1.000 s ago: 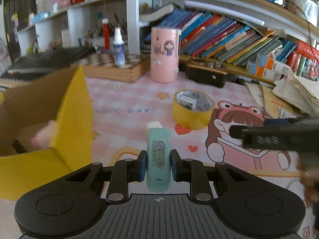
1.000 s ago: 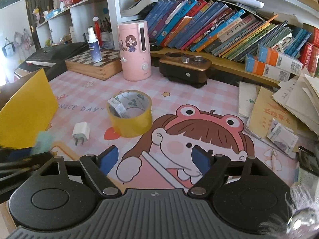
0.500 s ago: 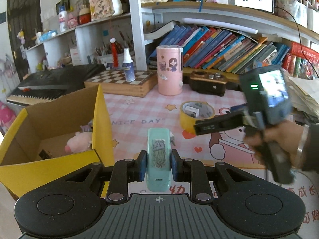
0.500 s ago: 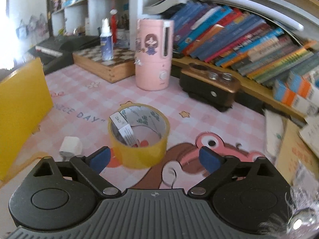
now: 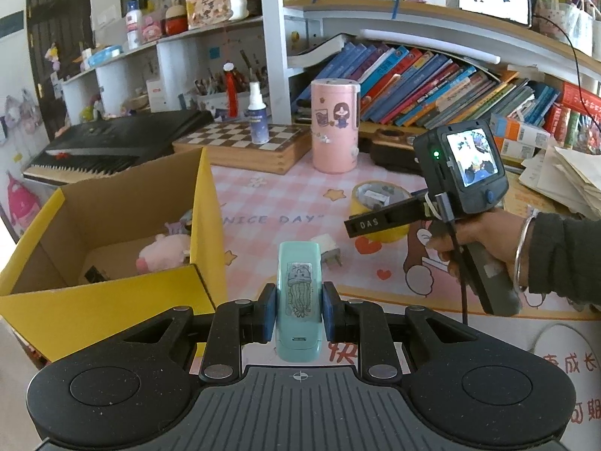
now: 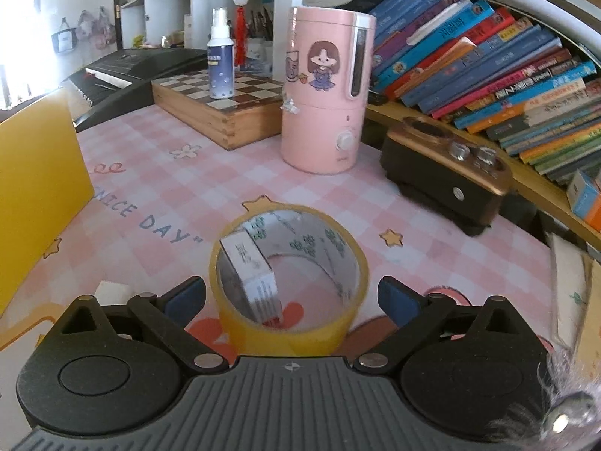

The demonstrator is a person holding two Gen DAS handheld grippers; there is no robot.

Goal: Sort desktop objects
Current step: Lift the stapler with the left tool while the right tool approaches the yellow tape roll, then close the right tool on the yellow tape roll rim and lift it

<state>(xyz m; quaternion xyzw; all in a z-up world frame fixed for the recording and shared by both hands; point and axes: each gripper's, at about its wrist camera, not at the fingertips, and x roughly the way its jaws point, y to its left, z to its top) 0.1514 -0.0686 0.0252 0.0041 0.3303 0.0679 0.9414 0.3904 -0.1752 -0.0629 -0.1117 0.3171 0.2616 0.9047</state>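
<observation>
Between the spread fingers of my right hand-held gripper [image 6: 292, 298] stands the yellow tape roll [image 6: 288, 282] on the pink checked tabletop [image 6: 210, 188]. My left hand-held gripper [image 5: 298, 314] pinches a mint device [image 5: 298, 297], just beside the yellow cardboard box [image 5: 94, 304]. Bookshelves [image 5: 432, 82] line the rear.

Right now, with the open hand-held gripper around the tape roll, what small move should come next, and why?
Probably close the right hand-held gripper. Its open fingers already flank the yellow tape roll, which stands on the desk mat with nothing pressed against its sides. The left hand-held gripper is busy holding the teal stapler.
</observation>
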